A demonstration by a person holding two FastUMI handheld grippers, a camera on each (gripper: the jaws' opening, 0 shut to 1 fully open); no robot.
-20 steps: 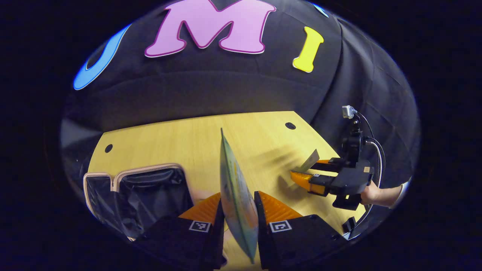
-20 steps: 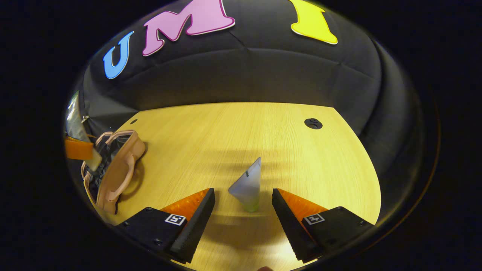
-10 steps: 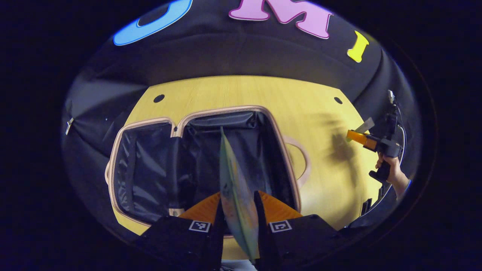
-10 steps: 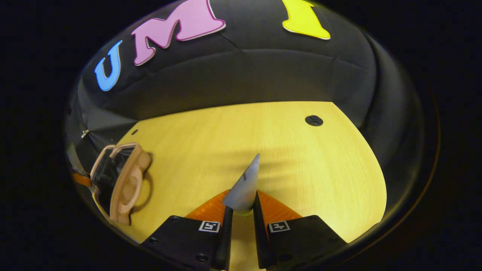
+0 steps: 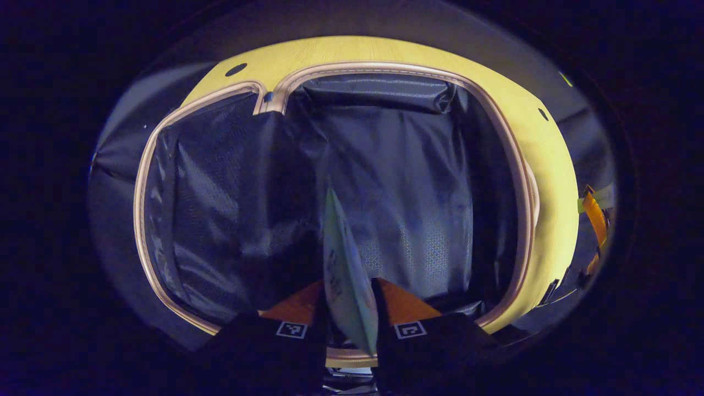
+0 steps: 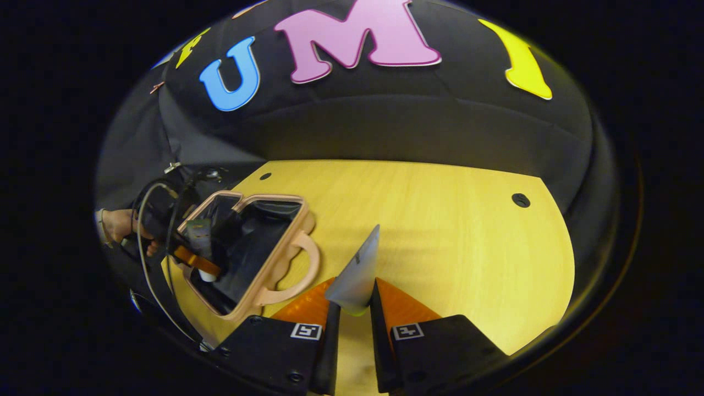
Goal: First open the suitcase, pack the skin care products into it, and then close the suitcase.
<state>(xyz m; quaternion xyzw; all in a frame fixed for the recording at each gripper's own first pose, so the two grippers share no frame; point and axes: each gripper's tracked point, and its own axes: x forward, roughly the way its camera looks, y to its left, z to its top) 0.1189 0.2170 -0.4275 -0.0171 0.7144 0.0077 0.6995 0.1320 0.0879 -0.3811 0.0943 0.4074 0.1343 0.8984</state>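
A recording booth: black cloth wall [image 6: 385, 126], wooden table [image 6: 440, 236].

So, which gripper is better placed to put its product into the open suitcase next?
Left. The left gripper holds its tube right above the open suitcase lining. The right gripper holds a second tube over the table, beside the suitcase.

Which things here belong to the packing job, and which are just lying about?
Job: open suitcase; pale sachet in the left claw; grey tube in the right claw.
Lying about: wooden table; booth cloth wall.
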